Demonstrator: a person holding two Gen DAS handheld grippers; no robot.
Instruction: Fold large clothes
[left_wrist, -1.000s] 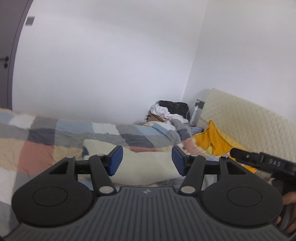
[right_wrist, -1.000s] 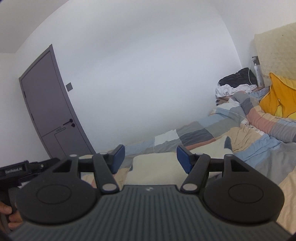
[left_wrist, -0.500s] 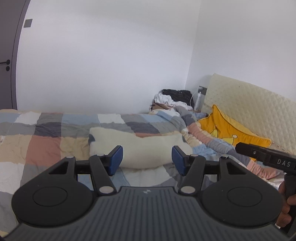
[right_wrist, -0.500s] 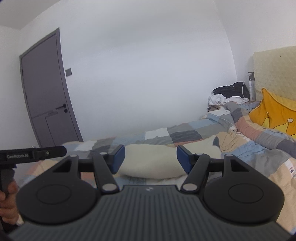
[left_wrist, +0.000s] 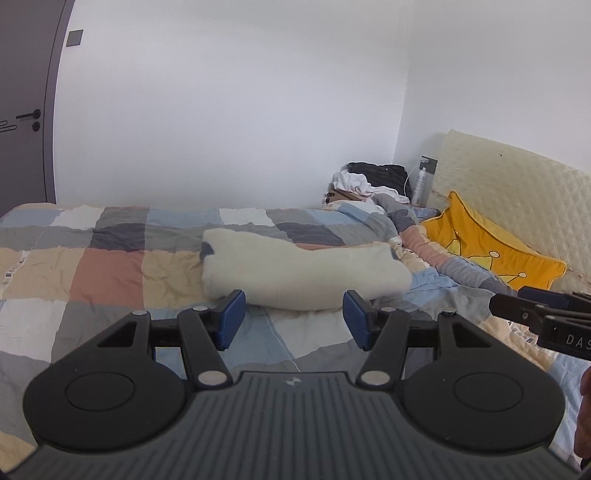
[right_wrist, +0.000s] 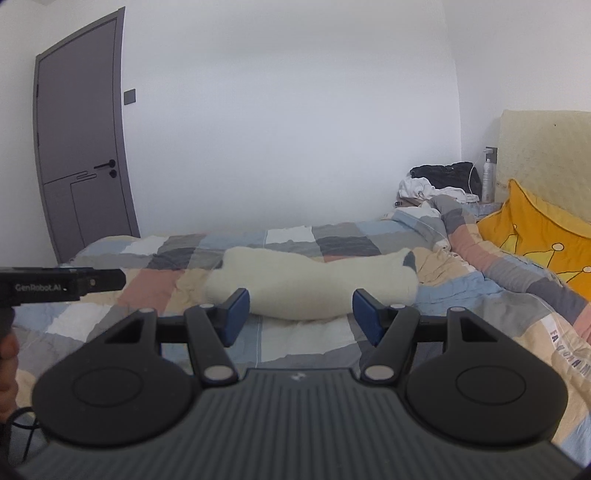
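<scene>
A cream fleece garment (left_wrist: 299, 273) (right_wrist: 310, 288) with dark patches at two corners lies bundled across the middle of the bed, on a checked quilt (left_wrist: 110, 273) (right_wrist: 295, 240). My left gripper (left_wrist: 293, 321) hovers in front of it, open, with nothing between its blue pads. My right gripper (right_wrist: 300, 319) is likewise open and empty, just short of the garment's near edge. Each gripper shows at the edge of the other's view: the right one (left_wrist: 535, 314) and the left one (right_wrist: 62, 284).
A yellow crown-print cushion (left_wrist: 491, 251) (right_wrist: 546, 236) leans on the padded headboard (left_wrist: 517, 184) at right. Clothes (left_wrist: 369, 181) and a spray bottle (left_wrist: 421, 184) are piled in the far corner. A grey door (right_wrist: 81, 162) stands at left. A hand (right_wrist: 7, 365) holds the left gripper.
Both grippers have sunk and tipped toward the bed; the right view has rolled level. The cream garment now sits higher and closer in both views. The jaws have kept the same width.
</scene>
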